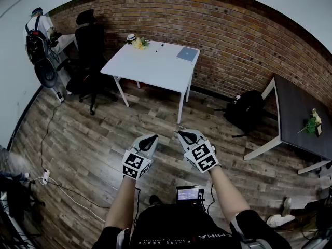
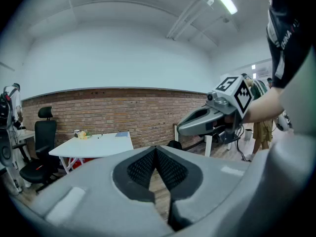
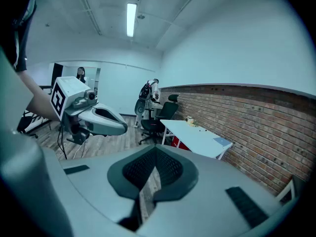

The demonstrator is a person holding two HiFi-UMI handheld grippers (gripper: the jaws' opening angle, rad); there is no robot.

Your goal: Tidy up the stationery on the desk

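Approaching the job: I carry the left gripper [image 1: 153, 137] and right gripper [image 1: 180, 134] side by side, well short of the desk [image 1: 150, 69]. Both are pinched closed on nothing, since no stationery is in reach. On the desk's far side lie what looks like a pen [image 1: 162, 45] and, at the right corner, a notebook [image 1: 187, 54].

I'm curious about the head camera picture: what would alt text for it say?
A person stands on a wooden floor holding the left gripper and right gripper, both shut and empty, well short of a white desk by a brick wall. A blue notebook and yellow flowers sit on it.
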